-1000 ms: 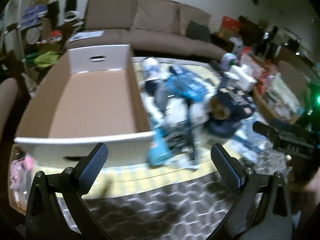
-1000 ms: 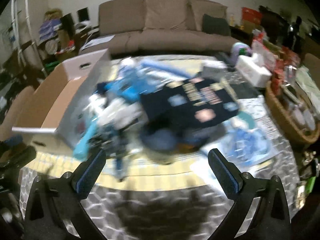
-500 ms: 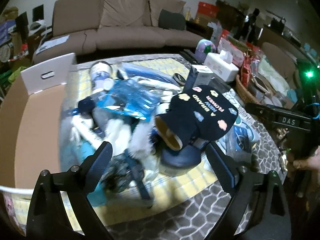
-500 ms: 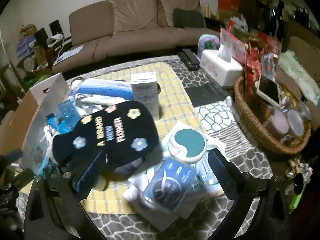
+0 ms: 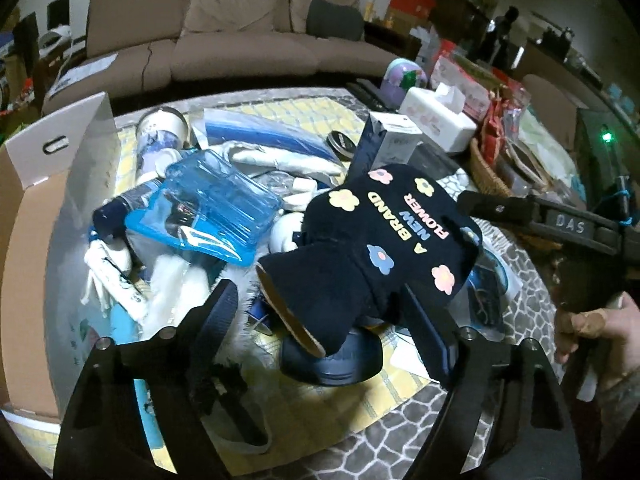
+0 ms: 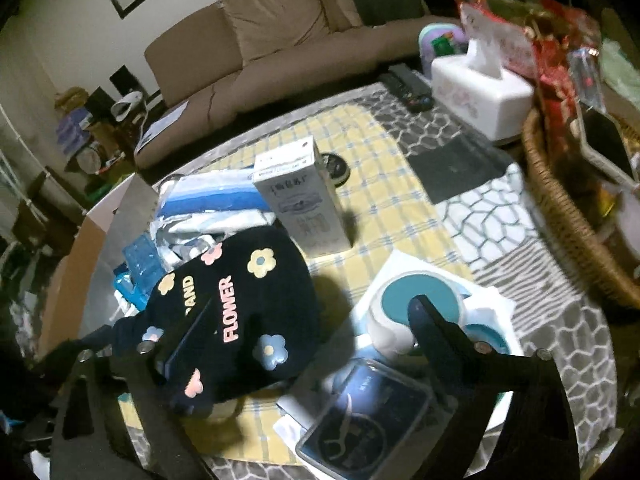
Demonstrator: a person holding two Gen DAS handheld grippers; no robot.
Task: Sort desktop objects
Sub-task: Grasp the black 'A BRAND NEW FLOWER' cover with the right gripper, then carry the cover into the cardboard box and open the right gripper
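A navy slipper with flowers and the words "A BRAND NEW FLOWER" (image 5: 384,248) lies on top of a pile of objects on the table; it also shows in the right wrist view (image 6: 240,320). My left gripper (image 5: 324,328) is open, its fingers on either side of the slipper's near end. My right gripper (image 6: 308,332) is open, its left finger over the slipper, its right finger over a white and teal round container (image 6: 416,304). A grey carton (image 6: 304,208) stands upright behind the slipper. A blue plastic case (image 5: 216,204) lies left of the slipper.
An open cardboard box (image 5: 36,208) stands at the left. A white tissue box (image 6: 480,88), remotes (image 6: 408,84) and a wicker basket (image 6: 568,216) full of items sit at the right. A clear-lidded dark box (image 6: 368,428) lies near the front. A sofa (image 5: 224,36) is behind the table.
Both grippers have moved forward and down toward the slipper. The left view has swung right, away from the cardboard box; the right gripper now reaches over the slipper and the teal container.
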